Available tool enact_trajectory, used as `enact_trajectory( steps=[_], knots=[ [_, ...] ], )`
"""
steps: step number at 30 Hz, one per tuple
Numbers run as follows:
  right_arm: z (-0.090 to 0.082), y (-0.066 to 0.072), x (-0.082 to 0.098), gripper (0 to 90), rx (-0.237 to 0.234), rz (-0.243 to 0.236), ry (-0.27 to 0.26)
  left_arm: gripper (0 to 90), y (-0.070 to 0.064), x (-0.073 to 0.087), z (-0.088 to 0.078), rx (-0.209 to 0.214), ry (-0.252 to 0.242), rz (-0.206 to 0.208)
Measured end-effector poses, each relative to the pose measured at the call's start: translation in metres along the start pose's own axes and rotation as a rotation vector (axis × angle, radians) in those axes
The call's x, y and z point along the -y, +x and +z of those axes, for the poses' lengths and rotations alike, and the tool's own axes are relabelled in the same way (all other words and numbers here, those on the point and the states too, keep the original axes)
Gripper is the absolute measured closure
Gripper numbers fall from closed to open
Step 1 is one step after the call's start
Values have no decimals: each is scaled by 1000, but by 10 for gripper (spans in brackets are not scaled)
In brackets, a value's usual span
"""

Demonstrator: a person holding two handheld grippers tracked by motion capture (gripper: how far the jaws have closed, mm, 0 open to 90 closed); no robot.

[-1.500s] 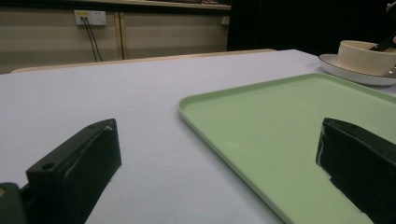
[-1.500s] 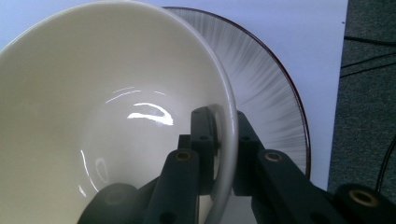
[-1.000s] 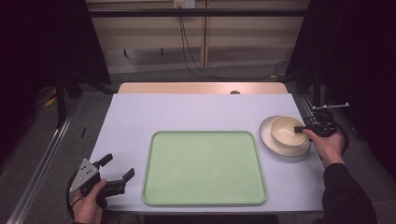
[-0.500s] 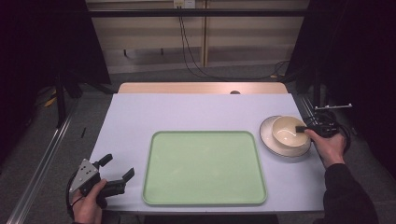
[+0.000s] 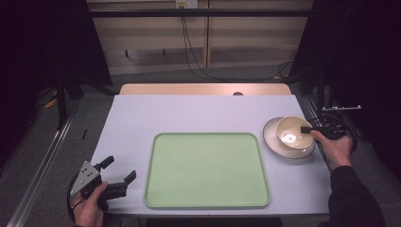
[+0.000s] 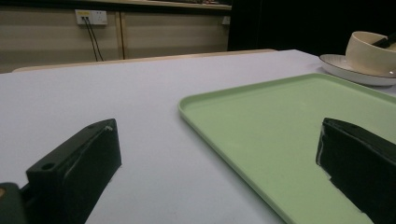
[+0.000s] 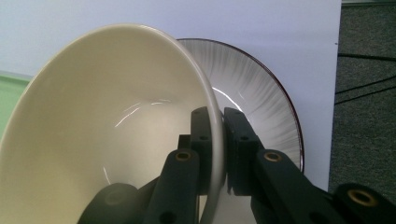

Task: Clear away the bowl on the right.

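Observation:
A cream bowl (image 5: 292, 134) sits on a pale plate with a dark rim (image 5: 272, 142) at the table's right side. My right gripper (image 5: 308, 129) is shut on the bowl's rim (image 7: 215, 122), one jaw inside the wall and one outside. In the right gripper view the plate (image 7: 261, 88) lies behind the bowl. A light green tray (image 5: 207, 169) lies flat in the middle of the table. My left gripper (image 5: 119, 171) rests near the front left corner, open, with nothing between its jaws. In the left gripper view the tray (image 6: 280, 130) reaches between the jaws and the bowl (image 6: 370, 52) stands far right.
The table top (image 5: 189, 113) is pale lilac with a wooden strip along its far edge. Cables hang from a wall socket (image 6: 90, 17) behind it. A metal rail (image 5: 42, 165) runs along the floor at the left. Dark stands flank both sides.

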State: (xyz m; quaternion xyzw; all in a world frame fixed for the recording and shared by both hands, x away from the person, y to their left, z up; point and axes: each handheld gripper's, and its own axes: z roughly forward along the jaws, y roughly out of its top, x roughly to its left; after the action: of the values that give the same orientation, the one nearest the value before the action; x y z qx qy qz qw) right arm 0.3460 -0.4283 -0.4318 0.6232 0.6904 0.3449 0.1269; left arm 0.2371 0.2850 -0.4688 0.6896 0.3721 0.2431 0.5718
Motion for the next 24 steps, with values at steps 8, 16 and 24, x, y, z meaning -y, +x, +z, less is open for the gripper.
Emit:
enact_trajectory(
  steps=[8, 16, 24],
  knots=[
    [-5, 4, -2, 836, -15, -18, -20, 0, 0, 0, 0, -5, 1, -1],
    [-10, 7, -4, 836, -38, -16, -42, 1, 0, 0, 0, -1, -1, 1],
    [-19, 10, -4, 836, -59, -21, -74, 0, 0, 0, 0, -6, 1, 1]
  ],
)
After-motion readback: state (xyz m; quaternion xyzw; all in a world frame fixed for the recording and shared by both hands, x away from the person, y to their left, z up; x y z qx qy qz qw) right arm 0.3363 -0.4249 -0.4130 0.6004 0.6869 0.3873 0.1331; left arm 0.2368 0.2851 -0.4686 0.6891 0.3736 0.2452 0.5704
